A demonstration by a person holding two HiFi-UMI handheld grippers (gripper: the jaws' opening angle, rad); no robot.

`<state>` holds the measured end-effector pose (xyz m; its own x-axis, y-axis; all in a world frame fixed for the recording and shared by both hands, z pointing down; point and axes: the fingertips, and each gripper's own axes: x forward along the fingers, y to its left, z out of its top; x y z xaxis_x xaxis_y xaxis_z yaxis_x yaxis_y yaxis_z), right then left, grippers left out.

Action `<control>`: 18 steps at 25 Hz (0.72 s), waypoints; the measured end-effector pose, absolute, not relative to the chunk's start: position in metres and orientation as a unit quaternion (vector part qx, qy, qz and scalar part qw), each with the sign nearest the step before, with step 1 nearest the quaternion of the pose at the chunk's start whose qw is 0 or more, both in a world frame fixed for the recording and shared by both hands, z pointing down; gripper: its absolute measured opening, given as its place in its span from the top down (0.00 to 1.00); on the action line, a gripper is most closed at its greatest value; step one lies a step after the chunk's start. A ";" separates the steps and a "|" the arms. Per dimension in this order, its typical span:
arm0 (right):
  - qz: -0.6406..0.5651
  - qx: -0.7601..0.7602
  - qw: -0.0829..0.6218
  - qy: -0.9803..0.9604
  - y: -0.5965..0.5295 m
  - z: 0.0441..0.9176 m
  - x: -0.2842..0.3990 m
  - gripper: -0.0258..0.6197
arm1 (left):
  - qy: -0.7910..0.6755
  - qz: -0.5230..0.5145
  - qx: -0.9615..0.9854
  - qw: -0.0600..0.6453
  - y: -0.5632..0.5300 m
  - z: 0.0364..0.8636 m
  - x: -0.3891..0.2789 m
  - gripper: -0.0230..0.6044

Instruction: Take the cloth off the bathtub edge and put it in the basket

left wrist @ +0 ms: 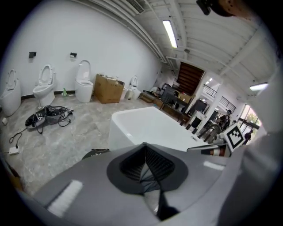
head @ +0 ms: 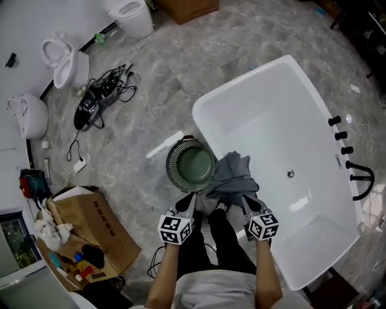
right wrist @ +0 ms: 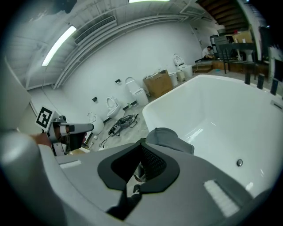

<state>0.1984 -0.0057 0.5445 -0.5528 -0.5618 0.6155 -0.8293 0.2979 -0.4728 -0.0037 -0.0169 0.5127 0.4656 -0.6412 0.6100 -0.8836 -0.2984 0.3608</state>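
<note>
Down by my knees, my two grippers point forward side by side, apart from each other. My left gripper (head: 189, 200) has its jaws pressed together with nothing between them. My right gripper (head: 245, 199) is closed the same way and is just as empty.

Off to my left, one open cardboard box (head: 90, 223) sits on the grey marbled floor (head: 157, 72).

Just ahead of my right tips, one grey cloth (head: 232, 176) lies crumpled over the near rim of the one white bathtub (head: 283, 108). I cannot tell whether my tips touch the cloth. One round green basket (head: 190, 164) stands on the floor just beside the cloth, against the tub's near corner and straight ahead of my left gripper.

Inside the tub I count one drain (head: 290, 174). On its far rim there are three black knobs (head: 341, 135) and one black spout (head: 360, 181).

Farther out on the floor lies one tangle of black cables (head: 99, 99). Beyond it, three white toilets (head: 129, 15) stand along the wall, with a second cardboard box (head: 187, 9) near them.
</note>
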 end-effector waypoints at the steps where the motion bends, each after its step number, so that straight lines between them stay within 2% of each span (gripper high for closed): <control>1: 0.397 0.449 0.161 -0.784 -0.009 0.553 0.204 0.96 | -0.476 0.179 0.791 0.339 -0.021 0.524 0.006 0.87; 3: 0.382 0.460 0.162 -0.785 -0.018 0.571 0.213 0.96 | -0.456 0.184 0.802 0.339 -0.029 0.551 0.024 0.87; 8: 0.291 0.416 0.219 -0.833 -0.034 0.605 0.218 0.94 | -0.392 0.194 0.841 0.319 -0.049 0.606 0.058 0.87; 11: 0.246 0.369 0.253 -0.860 -0.030 0.619 0.220 0.75 | -0.351 0.191 0.864 0.306 -0.051 0.627 0.073 0.85; 16: 0.211 0.253 0.336 -0.882 -0.006 0.653 0.216 0.45 | -0.300 0.212 0.891 0.268 -0.051 0.658 0.093 0.52; 18: 0.196 0.218 0.368 -0.882 0.005 0.669 0.217 0.32 | -0.285 0.213 0.897 0.263 -0.054 0.666 0.102 0.44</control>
<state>0.2172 0.0053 0.6686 -0.6339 -0.2395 0.7354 -0.5288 0.8281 -0.1860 0.1018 -0.0535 0.6659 0.7473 -0.3989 0.5315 -0.6228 -0.6994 0.3507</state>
